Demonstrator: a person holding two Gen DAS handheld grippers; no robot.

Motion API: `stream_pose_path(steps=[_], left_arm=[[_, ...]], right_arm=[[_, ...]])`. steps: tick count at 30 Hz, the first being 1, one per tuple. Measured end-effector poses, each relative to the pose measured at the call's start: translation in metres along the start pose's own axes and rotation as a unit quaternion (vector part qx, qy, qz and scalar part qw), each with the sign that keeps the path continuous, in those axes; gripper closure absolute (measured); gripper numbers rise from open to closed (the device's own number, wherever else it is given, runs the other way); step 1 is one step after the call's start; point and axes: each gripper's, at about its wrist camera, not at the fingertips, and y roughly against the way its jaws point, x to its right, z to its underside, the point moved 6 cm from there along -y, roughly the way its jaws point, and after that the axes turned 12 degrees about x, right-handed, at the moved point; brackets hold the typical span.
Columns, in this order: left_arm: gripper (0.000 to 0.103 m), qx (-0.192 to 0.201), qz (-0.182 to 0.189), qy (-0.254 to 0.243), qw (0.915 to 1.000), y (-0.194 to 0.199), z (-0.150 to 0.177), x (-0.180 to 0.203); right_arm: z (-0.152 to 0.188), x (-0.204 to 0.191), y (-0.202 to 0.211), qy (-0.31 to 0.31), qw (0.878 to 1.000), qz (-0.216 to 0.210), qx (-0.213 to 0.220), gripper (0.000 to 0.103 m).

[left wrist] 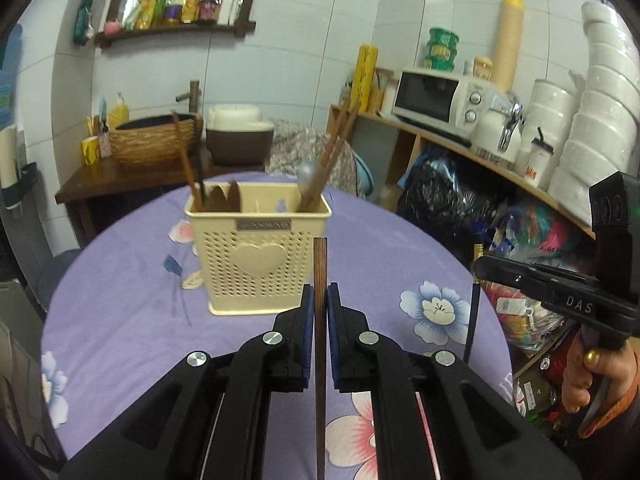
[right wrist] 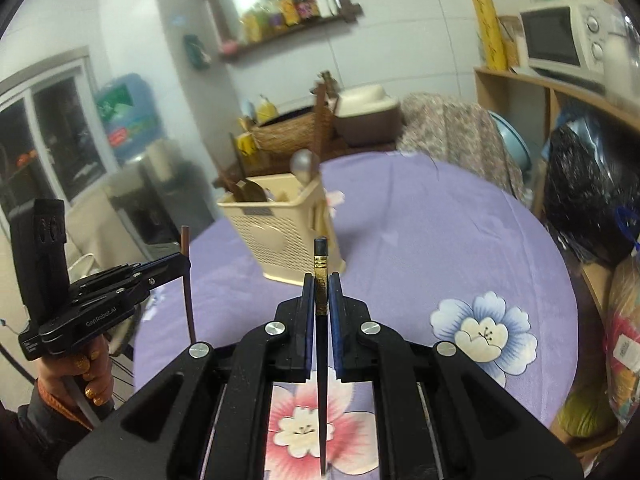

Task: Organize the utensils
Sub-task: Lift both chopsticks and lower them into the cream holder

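Note:
A cream perforated utensil caddy (left wrist: 258,258) with a heart on its front stands on the round purple flowered table (left wrist: 380,240). It holds brown chopsticks, a metal spoon and wooden scoops. My left gripper (left wrist: 320,300) is shut on an upright brown wooden chopstick (left wrist: 320,280), just in front of the caddy. My right gripper (right wrist: 321,290) is shut on an upright black chopstick (right wrist: 321,264) with a gold band, right of the caddy (right wrist: 288,224). The right gripper also shows in the left wrist view (left wrist: 476,270), and the left gripper in the right wrist view (right wrist: 186,258).
A wooden shelf (left wrist: 460,144) with a microwave (left wrist: 440,100) and stacked white bowls (left wrist: 600,120) runs along the right. Bags are piled under it. A side table with a woven basket (left wrist: 156,140) and a rice cooker (left wrist: 238,136) stands behind the round table.

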Motion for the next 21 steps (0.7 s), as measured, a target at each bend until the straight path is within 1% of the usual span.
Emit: stream_pose_path(steps=[3,5,10,13,18,21], left_arm=[[0.095,0.021,0.003,-0.002,0.9998,0.023,-0.013,-0.005],[0.095,0.030,-0.003,-0.005,0.9995,0.030,-0.017,-0.007],[0.095,0.033,-0.009,-0.004,0.9994,0.032,-0.018,-0.014],[0.095,0.035,-0.009,0.000,0.9993,0.034,-0.018,-0.020],[0.095,0.039,-0.008,0.004,0.9992,0.038,-0.021,-0.026],[0.095,0.042,-0.003,0.007,0.9991,0.037,-0.034,-0.029]], right_arm=[[-0.010,-0.019,0.011,0.012,1.000,-0.022,0.006,0.095],[-0.014,-0.025,0.010,0.022,1.000,-0.021,0.008,0.095],[-0.019,-0.039,0.002,0.032,0.999,-0.028,0.005,0.095],[-0.020,-0.046,0.000,0.046,0.999,-0.025,0.001,0.095],[-0.020,-0.051,-0.003,0.057,0.998,-0.027,-0.009,0.095],[-0.029,-0.055,-0.005,0.061,0.998,-0.032,-0.010,0.095]])
